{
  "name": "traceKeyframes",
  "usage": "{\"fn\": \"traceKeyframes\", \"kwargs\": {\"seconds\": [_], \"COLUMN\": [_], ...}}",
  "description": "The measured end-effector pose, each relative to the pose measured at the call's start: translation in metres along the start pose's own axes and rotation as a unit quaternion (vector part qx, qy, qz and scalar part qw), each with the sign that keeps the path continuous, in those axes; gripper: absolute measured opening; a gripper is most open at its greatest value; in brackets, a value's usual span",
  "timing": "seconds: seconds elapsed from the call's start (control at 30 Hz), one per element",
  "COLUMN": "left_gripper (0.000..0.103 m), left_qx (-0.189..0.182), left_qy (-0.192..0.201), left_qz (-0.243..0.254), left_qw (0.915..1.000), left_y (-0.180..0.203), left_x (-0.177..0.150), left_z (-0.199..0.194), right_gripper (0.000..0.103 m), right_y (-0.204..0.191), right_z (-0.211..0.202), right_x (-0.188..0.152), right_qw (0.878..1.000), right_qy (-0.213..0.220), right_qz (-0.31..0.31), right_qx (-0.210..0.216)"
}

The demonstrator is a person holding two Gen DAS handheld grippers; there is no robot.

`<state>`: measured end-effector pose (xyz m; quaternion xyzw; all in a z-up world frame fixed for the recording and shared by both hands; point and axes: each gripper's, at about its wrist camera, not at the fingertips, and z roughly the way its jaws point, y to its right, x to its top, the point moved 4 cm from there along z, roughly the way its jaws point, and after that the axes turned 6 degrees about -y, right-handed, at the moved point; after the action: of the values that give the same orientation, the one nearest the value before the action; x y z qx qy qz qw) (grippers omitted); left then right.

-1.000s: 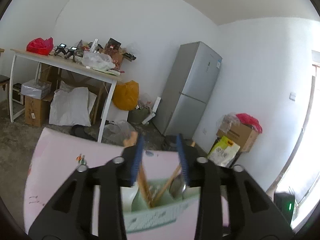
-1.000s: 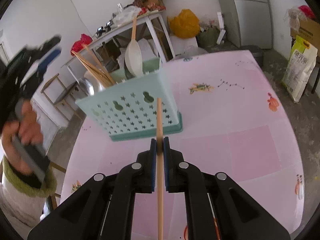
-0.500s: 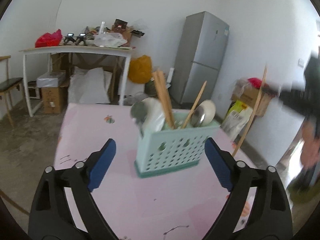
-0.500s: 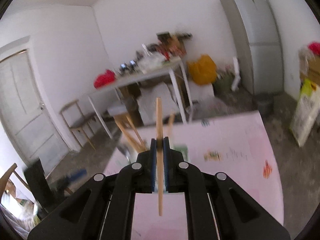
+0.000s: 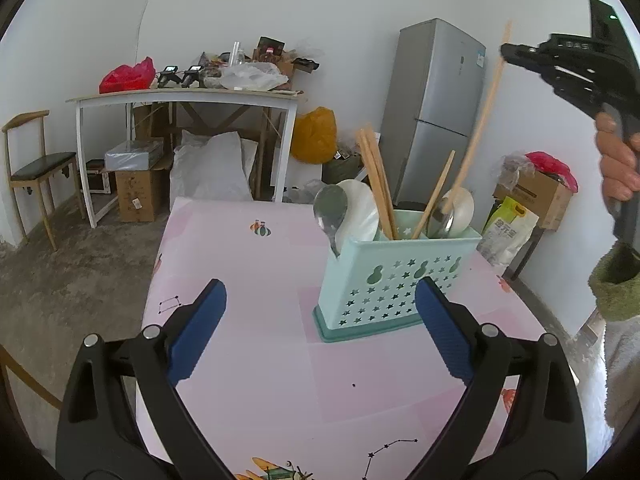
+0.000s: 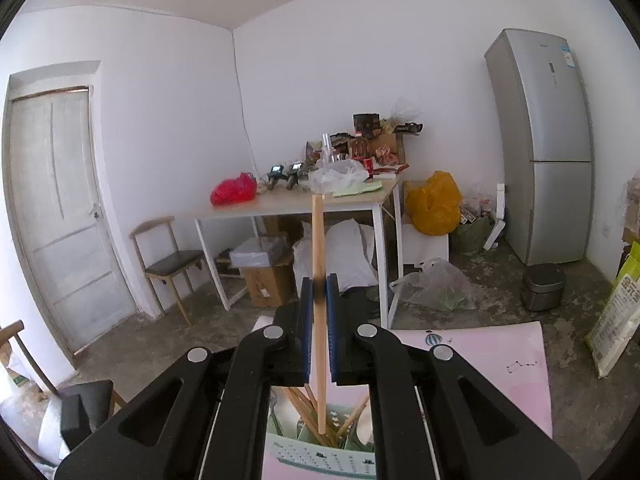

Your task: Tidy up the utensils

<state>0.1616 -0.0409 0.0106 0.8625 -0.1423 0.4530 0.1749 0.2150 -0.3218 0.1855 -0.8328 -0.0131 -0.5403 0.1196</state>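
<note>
While most spoons and chopsticks sit in the mint caddy, right gripper pinches one last chopstick above it; left gripper gapes wide, empty.

**Caddy at centre bench, one stick held above it**

The utensil caddy stands on the bench, at 1 o'clock from the left tongs. Chopsticks and spoons stand inside it. At 2 o'clock, the right tongs hold a chopstick above the caddy. The fridge stands behind, at 12 o'clock.
</note>
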Motion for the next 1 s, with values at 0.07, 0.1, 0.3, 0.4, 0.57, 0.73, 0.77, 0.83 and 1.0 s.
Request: {"fn": "traceKeyframes", "kwargs": {"seconds": [0.07, 0.1, 0.3, 0.4, 0.57, 0.73, 0.77, 0.83, 1.0], "left_gripper": [0.092, 0.092, 0.092, 0.092, 0.092, 0.092, 0.092, 0.092, 0.092], "left_qx": [0.002, 0.003, 0.001, -0.005, -0.015, -0.044, -0.052, -0.062, -0.080], "left_qy": [-0.003, -0.004, -0.011, -0.011, -0.012, -0.017, -0.019, -0.026, -0.057], "left_qz": [0.002, 0.003, 0.007, 0.010, 0.023, 0.033, 0.036, 0.040, 0.029], "left_qw": [1.0000, 1.0000, 0.9999, 0.9999, 0.9995, 0.9984, 0.9978, 0.9969, 0.9948], "left_y": [0.000, 0.000, 0.002, 0.005, 0.013, 0.020, 0.021, 0.023, 0.022], "left_x": [-0.002, -0.004, -0.007, -0.006, -0.002, 0.001, 0.002, 0.003, 0.005], "left_z": [0.003, 0.003, 0.012, 0.018, 0.031, 0.051, 0.057, 0.069, 0.102], "right_gripper": [0.007, 0.007, 0.008, 0.011, 0.034, 0.046, 0.047, 0.051, 0.054], "right_y": [0.001, 0.001, 0.003, 0.010, 0.036, 0.080, 0.086, 0.099, 0.124], "right_z": [0.013, 0.022, 0.074, 0.073, 0.030, 0.016, 0.020, 0.034, 0.070], "right_x": [-0.007, -0.014, -0.073, -0.088, -0.092, -0.119, -0.129, -0.147, -0.173], "right_qw": [1.000, 1.000, 0.992, 0.990, 0.994, 0.989, 0.986, 0.979, 0.962], "right_qy": [-0.010, -0.017, -0.114, -0.134, -0.096, -0.096, -0.110, -0.136, -0.169], "right_qz": [-0.002, -0.007, -0.028, -0.017, 0.038, 0.112, 0.127, 0.148, 0.195], "right_qx": [-0.006, -0.015, -0.042, -0.043, -0.036, -0.005, 0.010, 0.035, 0.093]}}
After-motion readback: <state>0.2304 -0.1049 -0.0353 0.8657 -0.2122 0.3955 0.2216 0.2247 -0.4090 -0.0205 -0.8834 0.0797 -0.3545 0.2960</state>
